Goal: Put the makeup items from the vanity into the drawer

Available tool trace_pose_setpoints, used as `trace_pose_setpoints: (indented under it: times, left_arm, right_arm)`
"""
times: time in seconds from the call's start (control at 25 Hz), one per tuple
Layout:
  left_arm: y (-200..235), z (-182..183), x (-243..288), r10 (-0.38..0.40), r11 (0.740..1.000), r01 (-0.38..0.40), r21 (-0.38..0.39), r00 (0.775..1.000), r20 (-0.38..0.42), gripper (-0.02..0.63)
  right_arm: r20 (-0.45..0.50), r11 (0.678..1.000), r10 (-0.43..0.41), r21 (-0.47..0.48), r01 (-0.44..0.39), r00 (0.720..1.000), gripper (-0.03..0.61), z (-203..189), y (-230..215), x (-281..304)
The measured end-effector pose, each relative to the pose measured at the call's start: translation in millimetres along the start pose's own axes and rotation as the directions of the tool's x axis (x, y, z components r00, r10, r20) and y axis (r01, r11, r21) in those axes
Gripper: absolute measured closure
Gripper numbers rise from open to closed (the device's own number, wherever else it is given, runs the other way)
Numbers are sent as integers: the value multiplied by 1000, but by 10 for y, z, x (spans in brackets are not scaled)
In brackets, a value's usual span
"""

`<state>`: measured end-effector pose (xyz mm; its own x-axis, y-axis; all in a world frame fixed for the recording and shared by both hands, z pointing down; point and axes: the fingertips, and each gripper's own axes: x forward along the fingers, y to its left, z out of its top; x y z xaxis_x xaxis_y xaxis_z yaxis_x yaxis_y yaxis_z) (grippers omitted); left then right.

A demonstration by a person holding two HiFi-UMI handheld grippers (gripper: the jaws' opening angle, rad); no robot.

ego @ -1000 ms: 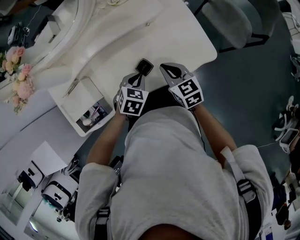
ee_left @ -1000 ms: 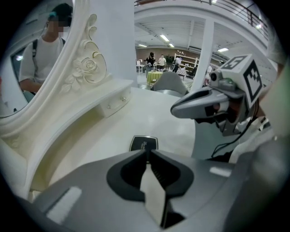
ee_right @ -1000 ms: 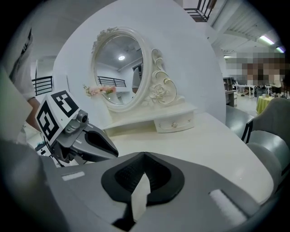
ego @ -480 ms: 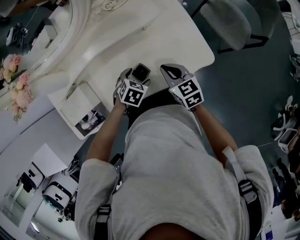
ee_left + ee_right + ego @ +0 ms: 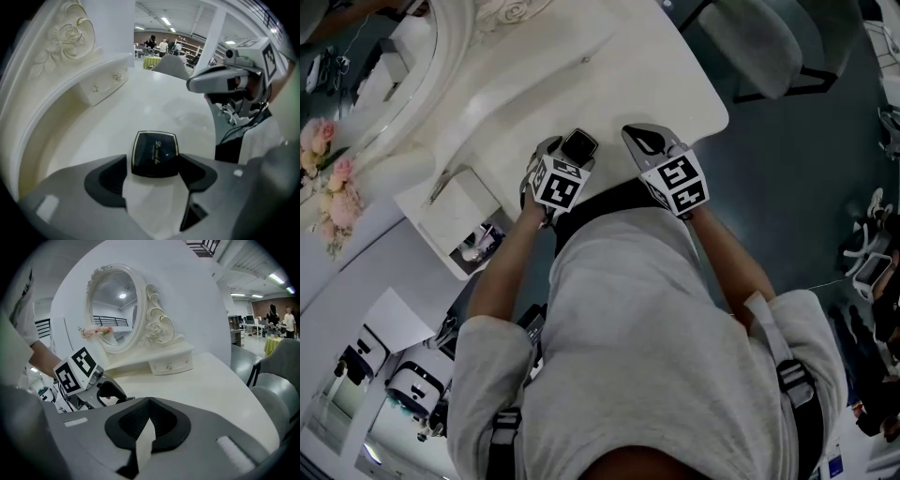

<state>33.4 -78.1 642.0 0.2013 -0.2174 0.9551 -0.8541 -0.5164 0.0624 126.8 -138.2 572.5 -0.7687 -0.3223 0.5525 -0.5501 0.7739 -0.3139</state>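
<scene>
since the left gripper (image 5: 565, 155) fingers have just flung wide astride the compact (image 5: 155, 153), a grasp looks near; right gripper (image 5: 645, 141) beside it, fingers closed, empty.

A large open-plan hall with a staged bedroom corner: a white carved vanity (image 5: 609, 75) with an oval mirror (image 5: 115, 305) and pink flowers (image 5: 333, 202) stands on a dark floor (image 5: 806, 159), under ceiling strip lights (image 5: 165, 21), beside an office chair (image 5: 759, 42), with people (image 5: 157, 44) far behind.
</scene>
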Motion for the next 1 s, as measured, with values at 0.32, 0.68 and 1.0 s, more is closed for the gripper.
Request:
trace_pose_setpoints:
  times: [0.32, 0.68, 1.0]
  left_arm:
    - [-3, -22, 10, -5, 1000, 5, 21, 1000, 11, 307]
    - [3, 104, -105, -12, 999, 9, 47, 998, 60, 311]
    - [-65, 163, -472, -14, 996, 4, 93, 993, 116, 316]
  right_arm:
    - [-4, 1000, -2, -22, 2, 1000, 580, 25, 64, 54]
    - [-8, 998, -54, -17, 54, 998, 580, 36, 118, -90]
    - [4, 996, -87, -14, 87, 996, 580, 135, 392, -251]
